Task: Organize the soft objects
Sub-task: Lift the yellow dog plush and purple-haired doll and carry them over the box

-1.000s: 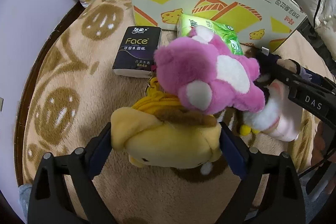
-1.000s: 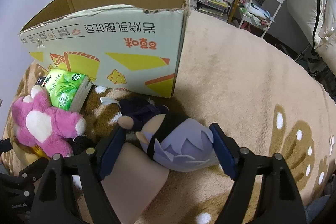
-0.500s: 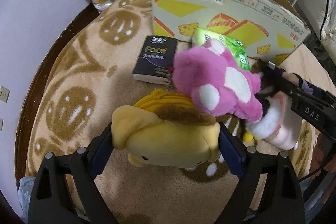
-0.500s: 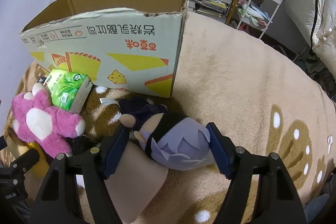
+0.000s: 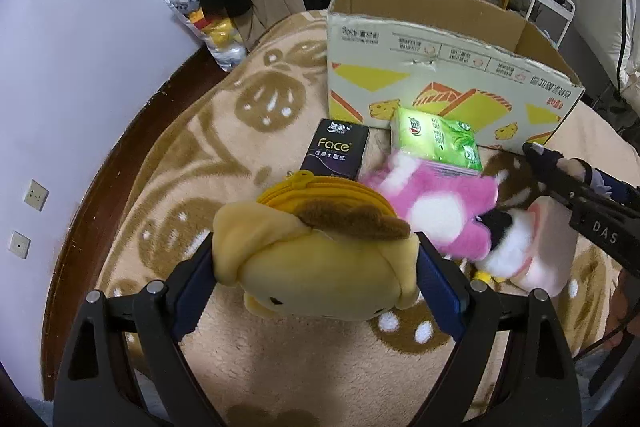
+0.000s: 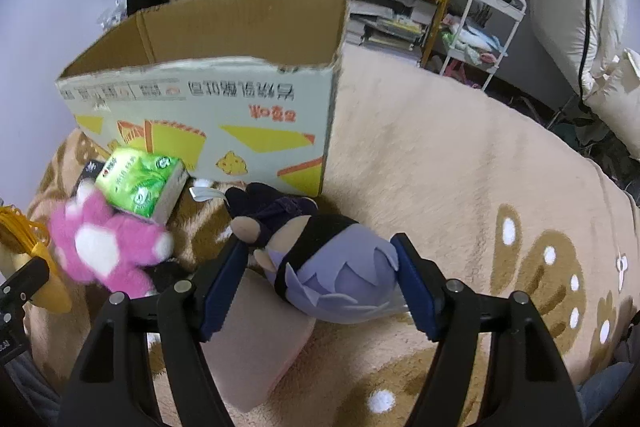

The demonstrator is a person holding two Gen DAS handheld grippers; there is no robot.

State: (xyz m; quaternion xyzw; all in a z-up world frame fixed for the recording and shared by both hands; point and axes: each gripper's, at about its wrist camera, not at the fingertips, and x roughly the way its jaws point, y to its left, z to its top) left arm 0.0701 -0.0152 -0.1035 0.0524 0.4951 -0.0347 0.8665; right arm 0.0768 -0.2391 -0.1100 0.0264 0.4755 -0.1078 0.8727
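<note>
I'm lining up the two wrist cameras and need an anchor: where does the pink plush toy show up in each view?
Left wrist view: the pink plush toy lies right of centre, just beyond the yellow plush in the left gripper.
Right wrist view: the pink plush toy lies at the left edge, below mid-height.
Shared landmark: the green tissue pack, touching the toy's far side, before the cardboard box.
</note>
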